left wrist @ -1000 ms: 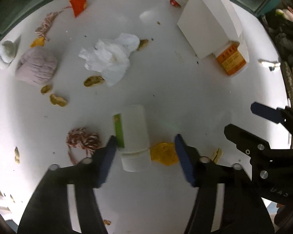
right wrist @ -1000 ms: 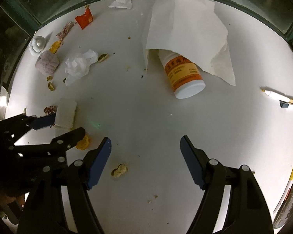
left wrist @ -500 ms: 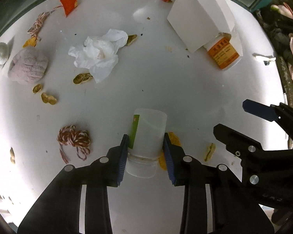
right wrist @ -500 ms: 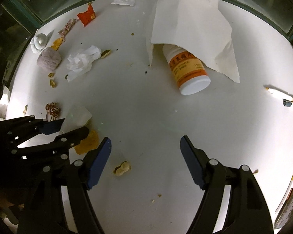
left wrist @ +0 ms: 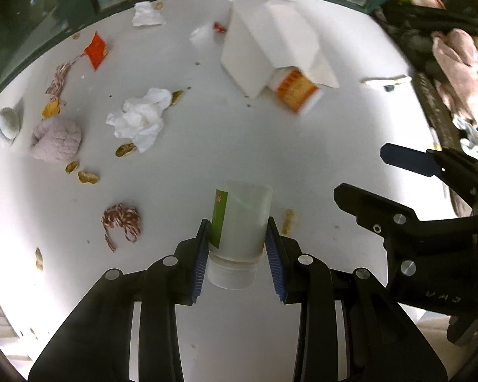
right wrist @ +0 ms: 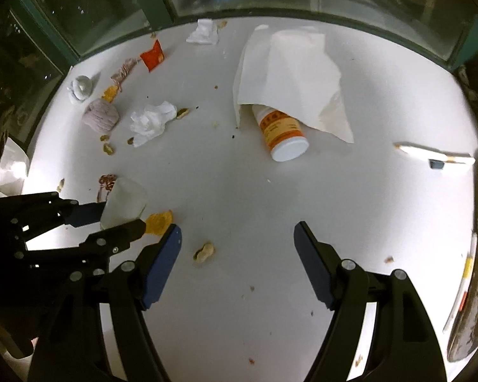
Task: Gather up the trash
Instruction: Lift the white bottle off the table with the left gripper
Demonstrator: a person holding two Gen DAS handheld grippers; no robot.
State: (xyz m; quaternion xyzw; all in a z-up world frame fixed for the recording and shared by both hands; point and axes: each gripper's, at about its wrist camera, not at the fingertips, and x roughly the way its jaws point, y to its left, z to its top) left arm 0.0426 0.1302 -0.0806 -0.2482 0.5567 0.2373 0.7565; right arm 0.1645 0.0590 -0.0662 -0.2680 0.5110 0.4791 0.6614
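Left wrist: my left gripper (left wrist: 237,238) jaws clamp the translucent bottle (left wrist: 239,222) with a green label, cap toward me; its underside is hidden. The orange pill bottle (left wrist: 294,90) is blurred under white paper (left wrist: 271,47).

Right wrist: my right gripper (right wrist: 237,242) jaws wide over bare desk (right wrist: 239,191); peanut shell (right wrist: 204,251) nearby; orange wrapper (right wrist: 157,221) shows here.

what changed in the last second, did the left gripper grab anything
Yes. The left gripper was open around the white bottle lying on the table; its jaws closed on the bottle's sides and it now looks lifted, tilted up off the surface. The orange scrap that lay beside it is uncovered. The right gripper stayed open and empty; the orange bottle, paper and tissue stayed put.
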